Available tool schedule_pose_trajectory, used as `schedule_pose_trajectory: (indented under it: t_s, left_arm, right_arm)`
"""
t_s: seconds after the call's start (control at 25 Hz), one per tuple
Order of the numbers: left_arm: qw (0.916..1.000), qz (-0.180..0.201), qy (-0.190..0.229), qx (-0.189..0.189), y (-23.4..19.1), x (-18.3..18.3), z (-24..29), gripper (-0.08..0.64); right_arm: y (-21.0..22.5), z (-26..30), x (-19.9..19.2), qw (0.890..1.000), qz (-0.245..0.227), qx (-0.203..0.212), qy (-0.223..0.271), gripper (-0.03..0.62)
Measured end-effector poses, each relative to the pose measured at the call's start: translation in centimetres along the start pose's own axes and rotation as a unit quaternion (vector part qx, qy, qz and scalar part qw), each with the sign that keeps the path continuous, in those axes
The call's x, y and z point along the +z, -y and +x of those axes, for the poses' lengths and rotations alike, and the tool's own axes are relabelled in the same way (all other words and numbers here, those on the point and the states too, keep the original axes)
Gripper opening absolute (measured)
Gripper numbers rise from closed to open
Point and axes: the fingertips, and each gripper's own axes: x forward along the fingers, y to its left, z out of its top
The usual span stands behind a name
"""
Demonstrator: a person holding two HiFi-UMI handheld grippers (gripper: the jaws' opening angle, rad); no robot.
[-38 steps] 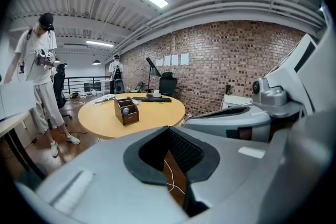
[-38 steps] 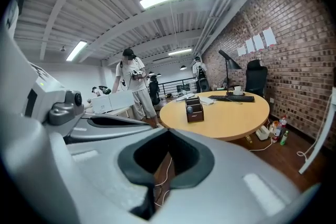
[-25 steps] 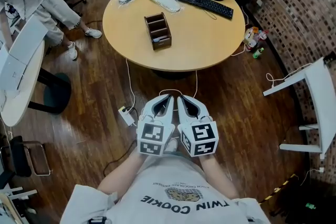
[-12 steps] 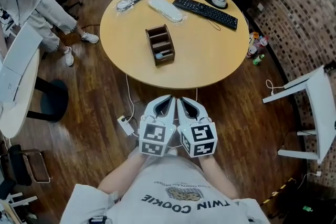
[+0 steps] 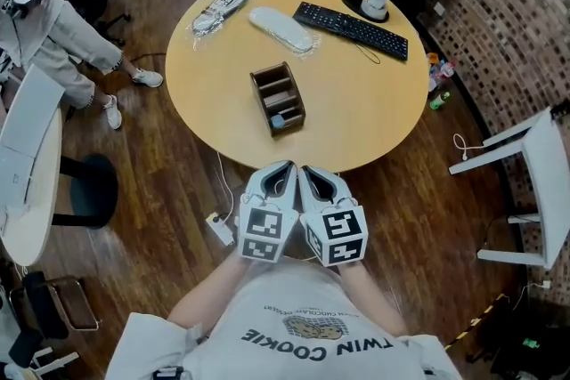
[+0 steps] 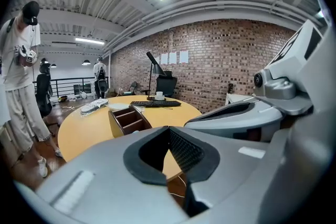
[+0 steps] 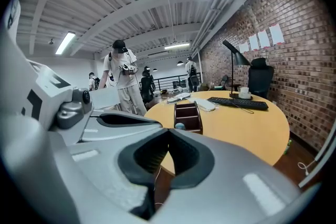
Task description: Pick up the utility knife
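"Well, what state are the two tools in?"

"I find the left gripper (image 5: 286, 166) with its jaws fully together and nothing between the pads. The right gripper (image 5: 308, 170) is the same: closed, empty. They sit side by side, nearly touching, tips pointing at the near rim of the round table (image 5: 374, 107)."

"And the utility knife?"

"I cannot confirm it. Straight ahead of both tips stands a wooden organizer (image 5: 278, 93), well apart from them. A blue-topped item (image 5: 279, 121) sits in the compartment nearest the grippers; it is too small for me to say whether that is the knife."

"Anything else ahead of the tools?"

"Beyond the organizer, to the right of the right gripper's line, lies a black keyboard (image 5: 350, 19), with a white cup (image 5: 375, 3) past it. Further out ahead lie two wrapped white items (image 5: 252, 16). Off to the left of the left gripper a person (image 5: 49, 36) stands on the wood floor (image 5: 160, 182)."
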Motion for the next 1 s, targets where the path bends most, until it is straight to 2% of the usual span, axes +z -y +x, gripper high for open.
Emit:
schedule_pose_trajectory:
  t_s: [0.32, 0.48, 0.8, 1.0]
  left_arm:
    - [0.999, 0.037, -0.011, -0.023, -3.1, -0.1, 2.8, 0.012]
    - [0.9967, 0.068, -0.023, -0.037, -3.9, -0.5, 4.2, 0.031]
    - [0.9853, 0.155, -0.047, -0.054, -5.9, -1.7, 6.8, 0.075]
    - [0.973, 0.212, -0.059, -0.07, -6.1, -2.6, 8.4, 0.118]
  right_arm:
    - [1.0, 2.7, 0.9, 1.0, 0.017, -0.024, -0.001, -0.002]
    - [2.1, 3.7, 1.2, 0.999, 0.027, -0.036, 0.005, -0.002]
    - [2.7, 5.4, 0.7, 0.997, 0.047, -0.056, 0.009, -0.002]
    - [2.9, 5.7, 0.2, 0.996, 0.058, -0.065, 0.008, -0.002]
